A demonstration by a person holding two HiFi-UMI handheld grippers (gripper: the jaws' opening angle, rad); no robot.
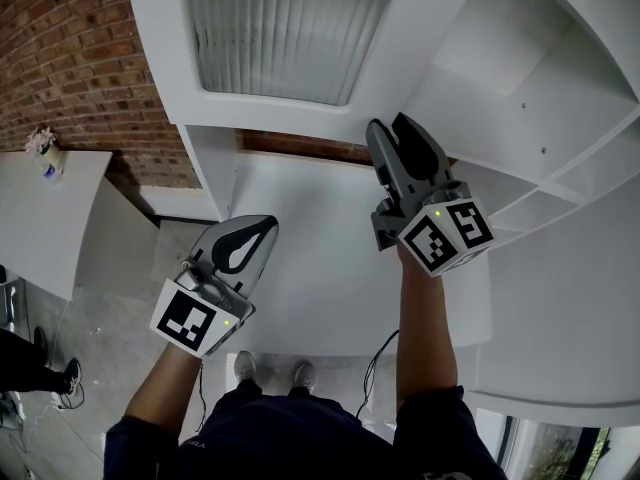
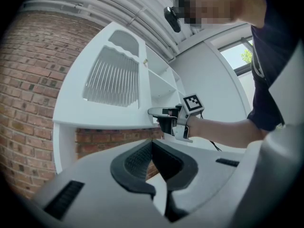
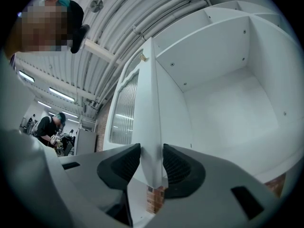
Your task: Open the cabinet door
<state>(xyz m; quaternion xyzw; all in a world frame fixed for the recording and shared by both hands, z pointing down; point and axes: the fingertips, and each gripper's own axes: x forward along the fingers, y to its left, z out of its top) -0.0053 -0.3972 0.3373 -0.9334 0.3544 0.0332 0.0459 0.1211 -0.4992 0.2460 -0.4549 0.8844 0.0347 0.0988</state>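
The cabinet and its door are plain white. The door's glass pane is frosted grey with fine ribbing, and the brick wall is red-brown with pale mortar lines. The left gripper and right gripper are light grey with black ribbed pads and black-and-white square markers.

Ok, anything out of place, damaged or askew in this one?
Nothing stands out. The cabinet door stands swung open and straight, its free edge between the right gripper's jaws. The cabinet shelves look intact. The left gripper is shut on nothing, off to the side.
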